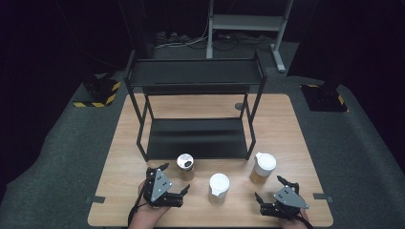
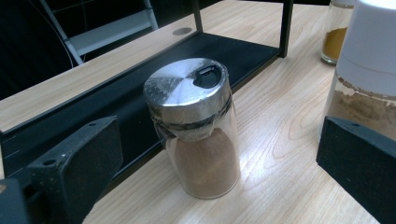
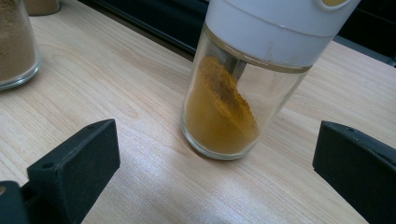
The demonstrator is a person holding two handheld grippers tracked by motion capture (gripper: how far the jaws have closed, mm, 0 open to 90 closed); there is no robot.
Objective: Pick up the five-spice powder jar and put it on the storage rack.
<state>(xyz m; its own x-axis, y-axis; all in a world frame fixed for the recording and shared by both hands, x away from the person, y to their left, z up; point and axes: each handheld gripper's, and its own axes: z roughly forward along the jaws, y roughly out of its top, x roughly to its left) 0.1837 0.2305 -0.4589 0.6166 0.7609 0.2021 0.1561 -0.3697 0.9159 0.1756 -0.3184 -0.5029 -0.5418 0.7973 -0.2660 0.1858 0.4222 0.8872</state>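
Dark floor rings the desk [image 1: 286, 119], where three jars stand before a black rack [image 1: 196, 133]. Both tongs gape — left tongs [image 1: 173, 177] facing the steel-cap jar [image 2: 194, 126], right tongs [image 1: 272, 188] the yellow jar [image 3: 243, 79]. Neither grips yet — a crooked approach could topple these tall jars.

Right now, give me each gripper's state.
Left gripper: open, empty, metal-lid jar ahead.
Right gripper: open, empty, white-lid jar ahead.

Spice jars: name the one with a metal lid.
The left jar, before the left gripper: silver flip-top lid, reddish-brown powder. The other two have white lids.
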